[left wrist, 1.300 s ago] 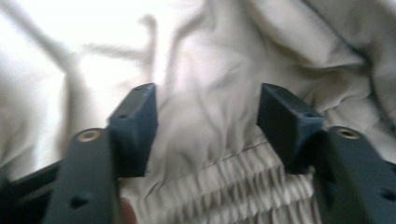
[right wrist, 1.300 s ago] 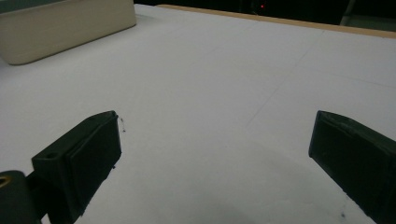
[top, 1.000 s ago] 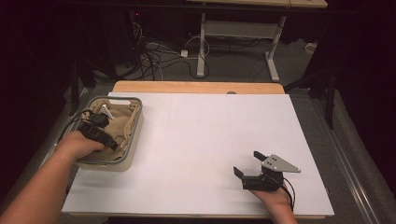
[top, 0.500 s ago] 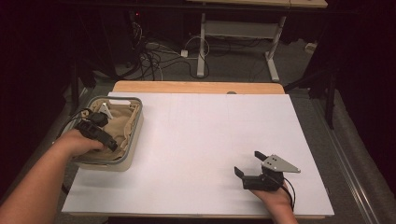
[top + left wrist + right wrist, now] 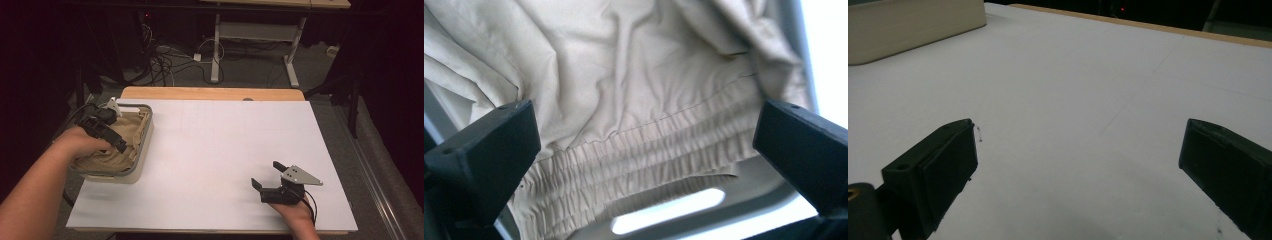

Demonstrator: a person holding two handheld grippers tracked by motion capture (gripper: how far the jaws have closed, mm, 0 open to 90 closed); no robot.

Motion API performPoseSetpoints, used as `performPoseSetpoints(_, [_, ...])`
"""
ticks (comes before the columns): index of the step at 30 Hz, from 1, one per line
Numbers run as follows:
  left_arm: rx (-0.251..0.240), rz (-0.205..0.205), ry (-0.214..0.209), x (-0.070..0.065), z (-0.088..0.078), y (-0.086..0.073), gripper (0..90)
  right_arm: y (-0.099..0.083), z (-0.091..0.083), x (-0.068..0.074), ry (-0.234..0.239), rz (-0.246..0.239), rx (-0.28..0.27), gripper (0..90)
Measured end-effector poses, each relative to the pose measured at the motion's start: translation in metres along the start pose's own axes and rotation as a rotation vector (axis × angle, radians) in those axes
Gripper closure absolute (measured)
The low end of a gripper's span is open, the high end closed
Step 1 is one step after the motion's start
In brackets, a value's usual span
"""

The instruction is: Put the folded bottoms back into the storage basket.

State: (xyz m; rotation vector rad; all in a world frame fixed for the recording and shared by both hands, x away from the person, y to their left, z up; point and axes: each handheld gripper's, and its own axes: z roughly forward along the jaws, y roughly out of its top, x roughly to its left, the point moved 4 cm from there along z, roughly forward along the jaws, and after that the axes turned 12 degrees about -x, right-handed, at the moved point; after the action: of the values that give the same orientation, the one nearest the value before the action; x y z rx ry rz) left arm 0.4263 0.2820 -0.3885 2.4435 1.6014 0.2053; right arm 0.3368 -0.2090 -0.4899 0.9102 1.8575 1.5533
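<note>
Beige garment (image 5: 624, 100) with gathered elastic waistband lies crumpled inside cream basin (image 5: 141, 155) at the counter's (image 5: 220, 150) left edge.

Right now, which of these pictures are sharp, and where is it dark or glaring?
High view: white table top evenly lit, surroundings dark. Left gripper view: beige cloth sharp, near jaws soft, glare through the basket slot. Right gripper view: dim, jaws blurred.

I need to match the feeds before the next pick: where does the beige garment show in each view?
High view: the beige garment lies bunched in the basket at the table's left edge, under the left hand-held gripper.
Left gripper view: close up, its gathered waistband between the open jaws.
Right gripper view: hidden behind the basket's wall, top left.
Shared landmark: the basket.
</note>
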Motion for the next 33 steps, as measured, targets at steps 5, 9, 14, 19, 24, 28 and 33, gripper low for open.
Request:
performPoseSetpoints(5, [-0.004,0.020,0.005,-0.018,-0.010,0.012,0.0,0.001,0.000,0.000,0.005,0.009,-0.002,3.1])
performPoseSetpoints(9, [-0.005,0.053,0.002,-0.034,-0.016,0.023,0.0,0.001,-0.001,0.000,-0.002,0.007,-0.006,0.8])
performPoseSetpoints(14, [-0.010,0.086,-0.008,-0.052,-0.018,0.033,0.0,0.002,-0.002,-0.001,-0.012,0.012,-0.011,0.7])
performPoseSetpoints(19, [-0.016,0.112,-0.029,-0.069,-0.015,0.043,0.0,0.002,-0.002,-0.001,-0.015,0.007,-0.011,0.7])
performPoseSetpoints(24, [-0.016,0.141,-0.054,-0.086,-0.003,0.051,0.0,0.001,-0.002,-0.001,-0.016,0.007,-0.008,0.7])
performPoseSetpoints(28, [-0.011,0.175,-0.069,-0.098,0.012,0.054,0.0,0.001,-0.002,-0.001,-0.017,0.008,-0.010,0.7])
performPoseSetpoints(33, [-0.015,0.203,-0.092,-0.112,0.038,0.057,0.0,0.001,-0.002,-0.001,-0.016,0.006,-0.011,0.7])
